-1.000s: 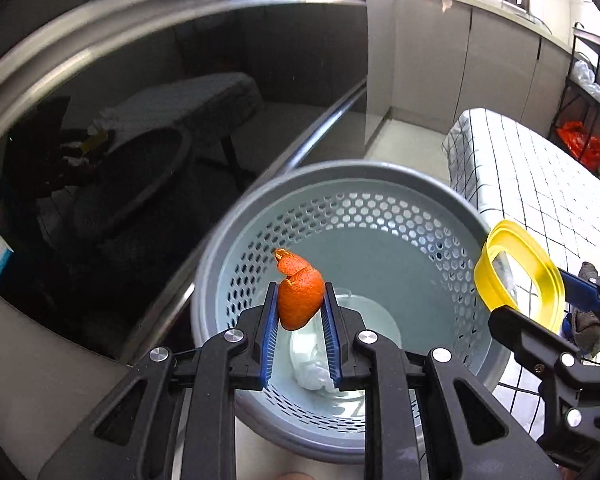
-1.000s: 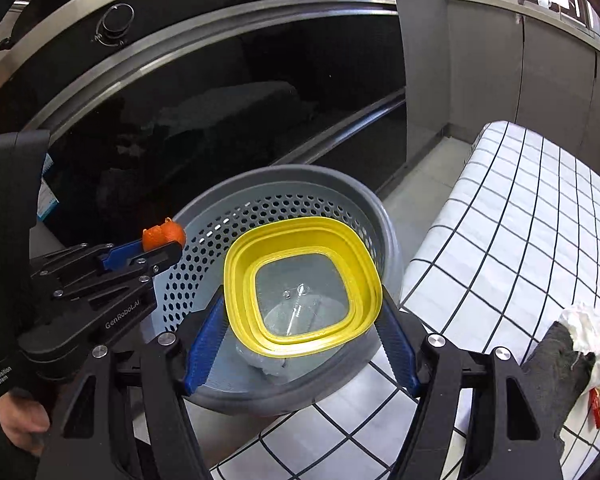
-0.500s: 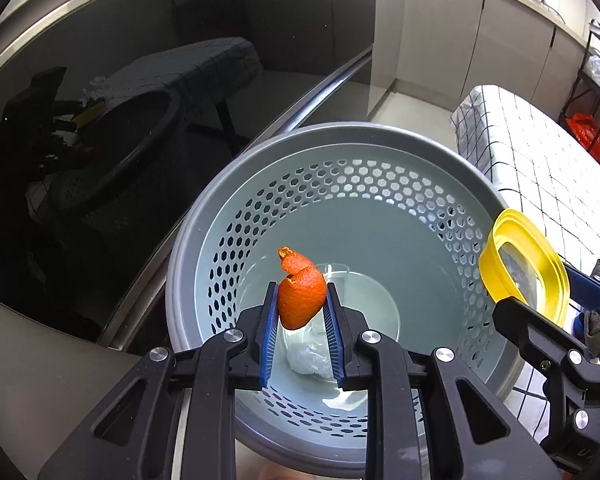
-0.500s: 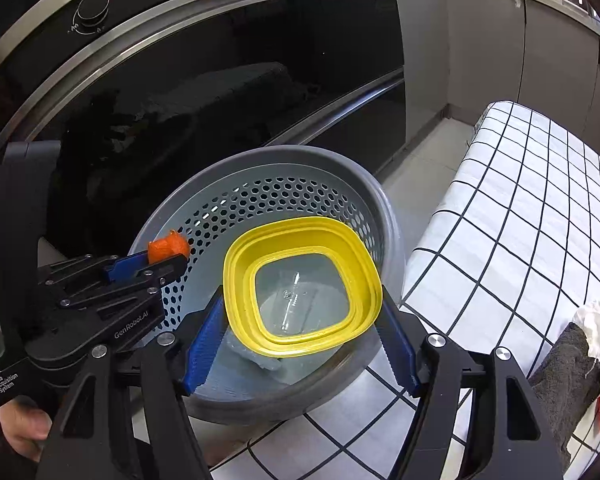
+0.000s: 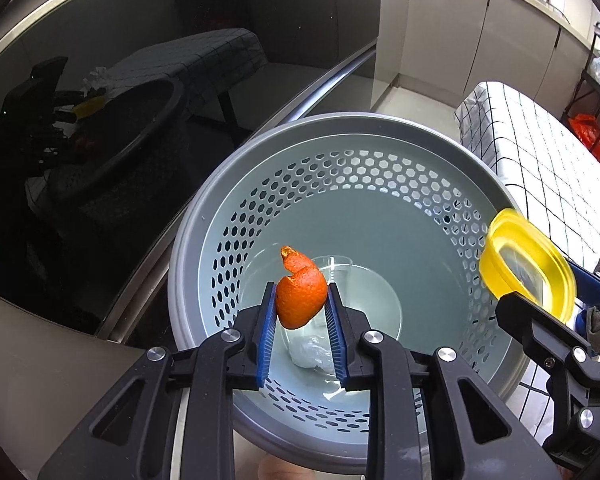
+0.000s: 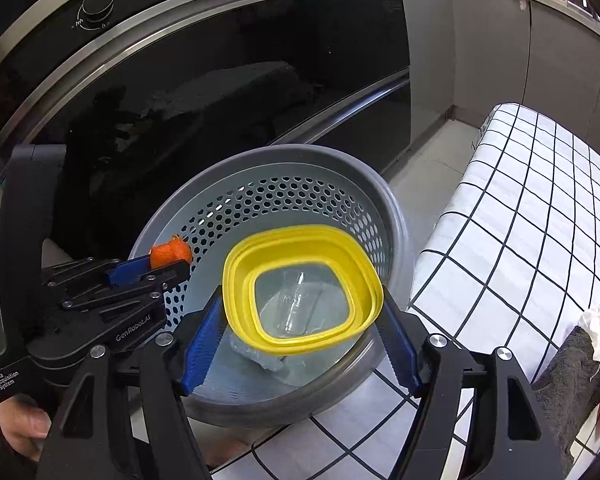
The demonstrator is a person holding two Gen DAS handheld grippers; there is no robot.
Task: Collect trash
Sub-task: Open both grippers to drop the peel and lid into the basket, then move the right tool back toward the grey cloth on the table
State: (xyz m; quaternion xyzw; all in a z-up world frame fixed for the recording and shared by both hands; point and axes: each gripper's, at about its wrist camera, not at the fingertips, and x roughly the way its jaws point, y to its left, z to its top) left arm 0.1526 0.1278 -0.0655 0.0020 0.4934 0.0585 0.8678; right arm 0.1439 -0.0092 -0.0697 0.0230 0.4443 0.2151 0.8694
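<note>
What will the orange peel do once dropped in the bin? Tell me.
The orange peel looks thin and curled, so probably light and bendy. It would likely land softly in the bin and stay put rather than roll.

Glossy black oven door (image 6: pixel 228 92), grey cabinets (image 6: pixel 480 40)

My way down into the basket (image 5: pixel 204 216) stays open at its middle; only a clear cup (image 5: pixel 338 268) and crumpled plastic (image 5: pixel 312 356) lie on its floor. My two grippers crowd opposite rim edges.
</note>
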